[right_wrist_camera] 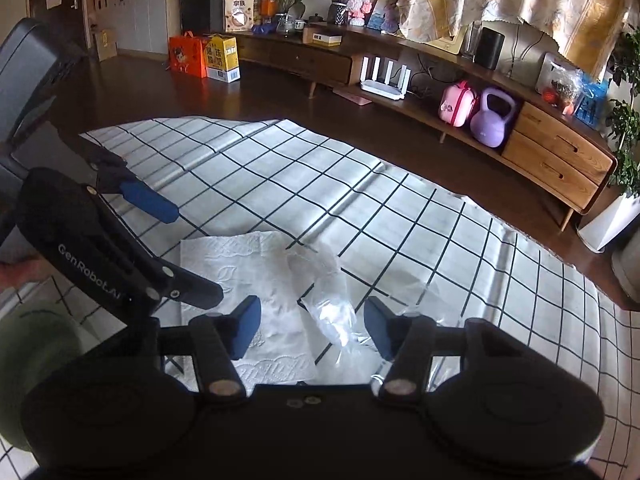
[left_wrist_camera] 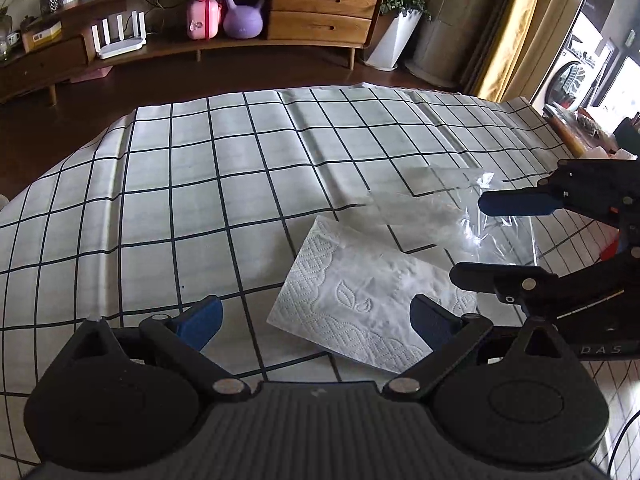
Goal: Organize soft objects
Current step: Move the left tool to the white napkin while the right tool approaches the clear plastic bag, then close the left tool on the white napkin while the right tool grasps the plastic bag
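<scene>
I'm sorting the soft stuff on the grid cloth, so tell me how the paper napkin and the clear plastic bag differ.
The paper napkin is opaque white with embossed leaves and borders; the clear plastic bag is see-through and glossy. The napkin lies flat as a neat rectangle; the bag is crumpled and partly bunched. The bag's edge overlaps the napkin. Both lie on the checked cloth, and neither is gripped.

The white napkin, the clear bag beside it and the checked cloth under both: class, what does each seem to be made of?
Napkin: soft matte tissue paper, judging by its embossed leaf and border pattern.
Bag: thin glossy plastic film; see-through, crinkled, with bright glints.
Cloth: possibly wipe-clean vinyl or coated fabric; slight sheen, stiff ridged creases.
</scene>
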